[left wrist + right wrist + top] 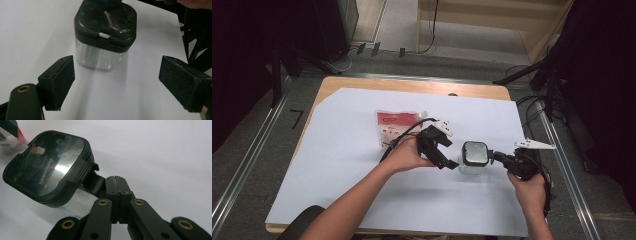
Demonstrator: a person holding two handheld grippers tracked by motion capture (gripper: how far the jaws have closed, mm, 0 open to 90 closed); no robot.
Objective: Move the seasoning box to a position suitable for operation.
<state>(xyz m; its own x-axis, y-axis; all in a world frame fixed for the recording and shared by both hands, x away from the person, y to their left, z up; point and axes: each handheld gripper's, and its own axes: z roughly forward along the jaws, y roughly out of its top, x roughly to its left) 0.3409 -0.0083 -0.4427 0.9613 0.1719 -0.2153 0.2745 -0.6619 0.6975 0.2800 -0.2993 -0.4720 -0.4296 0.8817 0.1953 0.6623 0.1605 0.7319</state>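
Two claws work one clear container (472,159) with a dark lid: the right claw (496,156), its jaws pressed together, pinches the small tab on the lid's edge (93,178) at the container's 3 o'clock, while the left claw (451,164) stands wide open with nothing between its pads (61,82), just at the container's 9 o'clock. One red-and-white packet (398,126) lies at 10 o'clock from the container, near the left hand (408,155). All rest on a single white-covered surface (352,165) with a wooden edge, ringed by grey floor, floor rails, cables and dark stands.
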